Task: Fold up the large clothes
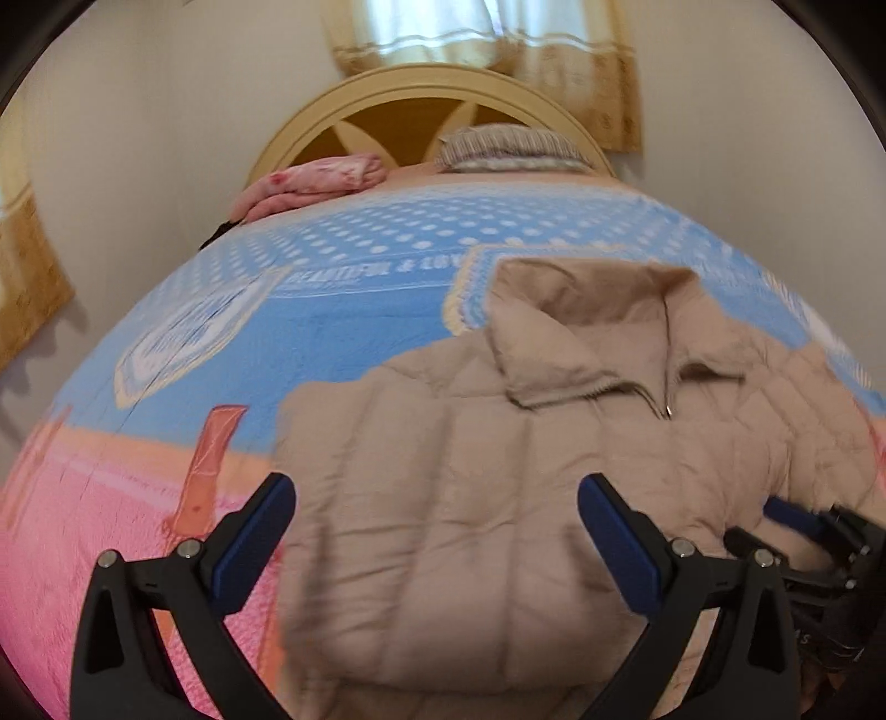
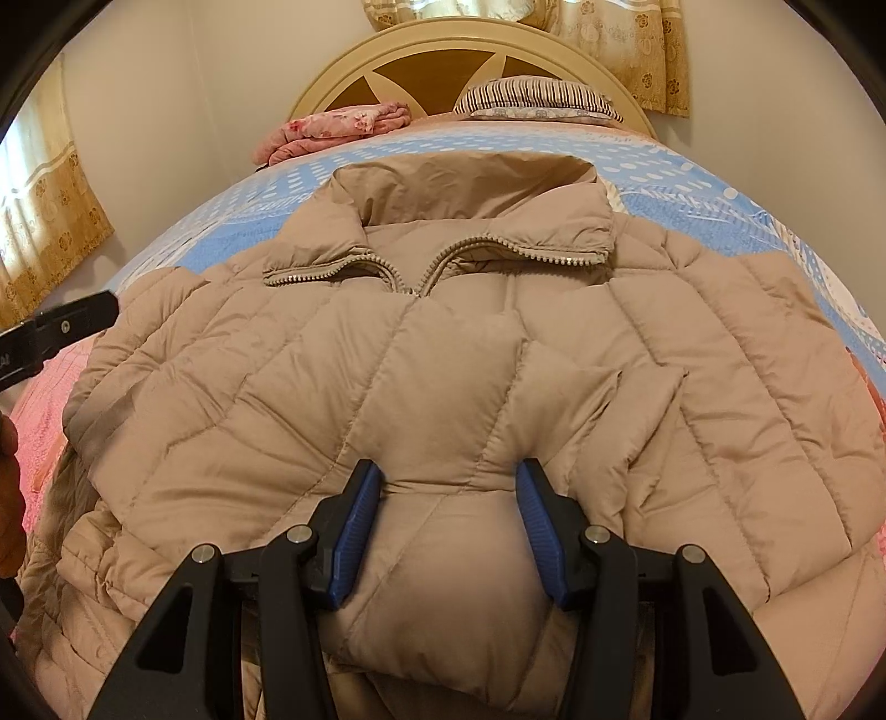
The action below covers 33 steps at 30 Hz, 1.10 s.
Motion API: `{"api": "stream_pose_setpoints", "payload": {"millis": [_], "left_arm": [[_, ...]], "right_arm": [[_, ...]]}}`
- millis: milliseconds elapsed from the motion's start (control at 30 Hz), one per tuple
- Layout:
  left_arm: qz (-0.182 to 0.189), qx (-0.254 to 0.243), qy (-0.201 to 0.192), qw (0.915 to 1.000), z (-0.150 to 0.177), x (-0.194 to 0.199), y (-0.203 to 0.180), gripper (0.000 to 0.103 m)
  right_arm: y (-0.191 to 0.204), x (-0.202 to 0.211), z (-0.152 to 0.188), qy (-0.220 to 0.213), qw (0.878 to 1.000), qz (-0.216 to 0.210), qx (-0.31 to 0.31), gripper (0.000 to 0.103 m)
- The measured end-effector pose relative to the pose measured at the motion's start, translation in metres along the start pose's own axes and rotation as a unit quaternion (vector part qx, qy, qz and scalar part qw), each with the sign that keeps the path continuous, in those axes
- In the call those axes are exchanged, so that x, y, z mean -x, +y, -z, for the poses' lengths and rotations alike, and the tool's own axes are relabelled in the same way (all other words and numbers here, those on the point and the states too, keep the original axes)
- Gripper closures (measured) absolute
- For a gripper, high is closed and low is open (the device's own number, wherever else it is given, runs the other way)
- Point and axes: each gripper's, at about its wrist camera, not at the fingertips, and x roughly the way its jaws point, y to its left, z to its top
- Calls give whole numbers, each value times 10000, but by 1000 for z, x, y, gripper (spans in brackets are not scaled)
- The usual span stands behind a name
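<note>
A large beige quilted puffer jacket (image 2: pixel 443 354) lies front-up on the bed, zipper partly open, collar toward the headboard. It also shows in the left wrist view (image 1: pixel 470 498). My right gripper (image 2: pixel 448 498) is closed on a thick bunch of the jacket's padded fabric near its lower middle, the fabric bulging between the blue pads (image 2: pixel 360 531). My left gripper (image 1: pixel 434 509) is wide open above the jacket's left part, holding nothing. The right gripper shows at the right edge of the left wrist view (image 1: pixel 803 526).
The bed has a blue and pink patterned cover (image 1: pixel 332 321). A folded pink blanket (image 2: pixel 338 130) and a striped pillow (image 2: pixel 537 97) lie by the cream headboard (image 2: pixel 470 50). Curtains (image 2: pixel 50 221) hang at the left and behind the bed.
</note>
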Motion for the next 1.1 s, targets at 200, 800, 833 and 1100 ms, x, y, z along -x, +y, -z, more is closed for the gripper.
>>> {"api": "stream_pose_setpoints", "payload": {"millis": [200, 800, 833, 1100], "left_arm": [[-169, -143, 440, 9988, 25, -47, -13, 0], [296, 128, 141, 9994, -52, -19, 3, 0], [372, 144, 181, 9990, -63, -28, 2, 0], [574, 241, 600, 9963, -122, -129, -30, 1]], "right_arm": [[1, 1, -1, -1, 10000, -8, -4, 51], [-1, 2, -1, -47, 9999, -127, -79, 50], [-2, 2, -1, -51, 9999, -131, -80, 50], [-7, 4, 1, -96, 9994, -268, -171, 50]]}}
